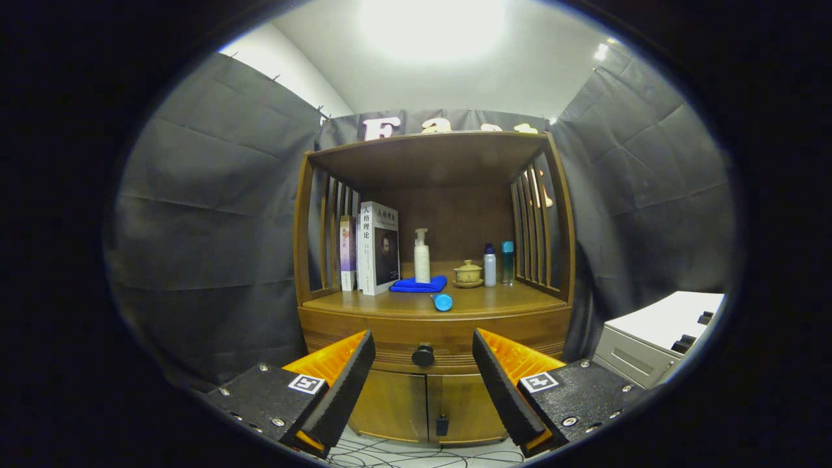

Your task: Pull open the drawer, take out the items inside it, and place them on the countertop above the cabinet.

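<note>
A wooden cabinet (432, 325) stands straight ahead with its drawer (390, 338) closed. The drawer's dark round knob (423, 355) sits between my fingers and some way beyond them. My gripper (424, 348) is open, nothing between its fingers. The countertop (507, 300) above the drawer carries a small blue round thing (442, 301) near its front edge and a folded blue cloth (419, 285) further back. Whatever is inside the drawer is hidden.
On the countertop stand two books (377, 248) at the left, a white pump bottle (422, 256), a lidded tea bowl (468, 273) and two small bottles (498, 264) at the right. Slatted sides and a top shelf enclose it. Two lower doors (426, 406) sit under the drawer. A white cabinet (656, 341) stands at the right.
</note>
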`<state>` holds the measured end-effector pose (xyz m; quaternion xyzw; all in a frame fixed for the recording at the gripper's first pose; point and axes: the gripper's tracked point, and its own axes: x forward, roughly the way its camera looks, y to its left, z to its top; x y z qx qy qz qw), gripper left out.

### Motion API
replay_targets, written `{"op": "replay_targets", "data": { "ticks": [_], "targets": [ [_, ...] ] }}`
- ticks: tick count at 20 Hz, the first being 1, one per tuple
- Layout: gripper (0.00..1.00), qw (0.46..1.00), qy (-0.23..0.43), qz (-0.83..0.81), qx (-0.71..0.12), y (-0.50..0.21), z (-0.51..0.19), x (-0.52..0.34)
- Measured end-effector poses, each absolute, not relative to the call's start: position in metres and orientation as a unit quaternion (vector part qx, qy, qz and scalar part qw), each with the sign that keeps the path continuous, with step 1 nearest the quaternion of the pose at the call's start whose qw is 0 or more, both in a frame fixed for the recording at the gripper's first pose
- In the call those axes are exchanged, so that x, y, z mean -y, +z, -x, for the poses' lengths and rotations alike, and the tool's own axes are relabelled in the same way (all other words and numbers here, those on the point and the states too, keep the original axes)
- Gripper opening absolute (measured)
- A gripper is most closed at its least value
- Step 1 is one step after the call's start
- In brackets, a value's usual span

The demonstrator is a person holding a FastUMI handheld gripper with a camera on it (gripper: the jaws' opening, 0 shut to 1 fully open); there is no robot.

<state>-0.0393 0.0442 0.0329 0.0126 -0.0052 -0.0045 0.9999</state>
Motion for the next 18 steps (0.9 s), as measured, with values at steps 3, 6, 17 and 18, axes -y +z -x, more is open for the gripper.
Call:
{"op": "replay_targets", "data": {
  "ticks": [3, 6, 17, 18],
  "targets": [
    [0.93, 1.000, -0.014, -0.009, 0.008, 0.029, 0.042, -0.039],
    [0.93, 1.000, -0.017, -0.009, 0.011, 0.026, 0.044, -0.039],
    [0.94, 1.000, -0.026, -0.012, -0.006, 0.002, 0.045, -0.030],
    [0.94, 0.999, -0.031, -0.012, -0.009, 0.001, 0.045, -0.027]
  ]
}}
